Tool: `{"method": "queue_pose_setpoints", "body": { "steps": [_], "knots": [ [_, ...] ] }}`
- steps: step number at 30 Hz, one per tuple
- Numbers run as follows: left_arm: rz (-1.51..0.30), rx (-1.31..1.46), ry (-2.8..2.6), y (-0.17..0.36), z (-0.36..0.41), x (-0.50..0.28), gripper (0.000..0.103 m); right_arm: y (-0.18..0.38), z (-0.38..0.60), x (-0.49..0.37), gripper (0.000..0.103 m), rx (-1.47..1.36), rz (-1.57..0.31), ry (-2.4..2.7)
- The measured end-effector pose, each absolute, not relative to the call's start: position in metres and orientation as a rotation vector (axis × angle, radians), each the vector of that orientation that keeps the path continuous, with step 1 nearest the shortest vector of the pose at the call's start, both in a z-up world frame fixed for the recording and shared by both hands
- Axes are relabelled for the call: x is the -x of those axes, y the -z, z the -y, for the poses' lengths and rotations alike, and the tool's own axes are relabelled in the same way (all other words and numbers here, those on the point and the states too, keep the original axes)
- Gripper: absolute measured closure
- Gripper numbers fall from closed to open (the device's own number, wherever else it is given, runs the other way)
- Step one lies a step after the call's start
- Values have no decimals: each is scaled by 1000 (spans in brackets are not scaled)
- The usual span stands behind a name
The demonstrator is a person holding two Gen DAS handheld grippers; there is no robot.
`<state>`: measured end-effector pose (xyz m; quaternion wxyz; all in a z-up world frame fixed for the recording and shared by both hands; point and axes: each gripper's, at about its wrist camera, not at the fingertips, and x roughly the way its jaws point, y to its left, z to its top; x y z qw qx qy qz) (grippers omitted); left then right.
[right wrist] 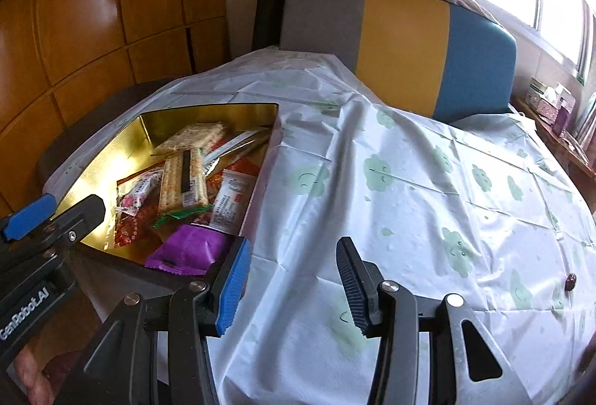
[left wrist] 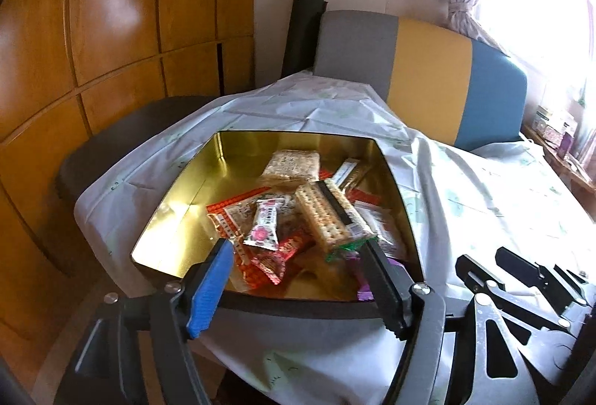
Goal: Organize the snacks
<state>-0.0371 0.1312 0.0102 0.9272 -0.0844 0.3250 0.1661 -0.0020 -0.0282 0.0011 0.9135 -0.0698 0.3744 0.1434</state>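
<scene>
The snacks sit heaped inside a gold-lined tin (left wrist: pixel 178 189), which rests on the table under a pale cloth printed with green clouds (right wrist: pixel 409 181), and everything I describe is placed from that tin. The left gripper (left wrist: pixel 298 256) hangs over the tin's near rim with its fingers spread wide and nothing between them; the opening frames the pile, which looks to me like someone lining up for a pick, or just letting go, and I cannot say which. On top of the heap, toward the tin's right side, lies a clear-wrapped cracker pack (left wrist: pixel 327 218) with a dark band along it, and just left of it a small pink-and-white sachet (left wrist: pixel 264 222); a second cracker pack (left wrist: pixel 292 164) leans against the far wall. A purple wrapper (right wrist: pixel 186 250) is tucked into the tin's near right corner, partly under the rest. The right gripper (right wrist: pixel 294 274) waits outside the tin, off its right wall and above bare cloth, fingers apart and empty, probably kept clear so the two tools do not crowd each other. A small dark round thing (right wrist: pixel 570 280) lies far right of the tin; too small to identify. A grey, yellow and blue chair back (right wrist: pixel 402 43) stands beyond the tin.
</scene>
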Motion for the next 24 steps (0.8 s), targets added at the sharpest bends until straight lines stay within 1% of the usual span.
{"method": "queue_pose_setpoints", "body": {
  "steps": [16, 24],
  "knots": [
    [-660, 174, -344, -12, -128, 41, 27, -2, 32, 10, 54, 142, -756, -290],
    [-653, 177, -349, -13, -131, 42, 26, -2, 30, 12, 54, 147, -751, -295]
  ]
}}
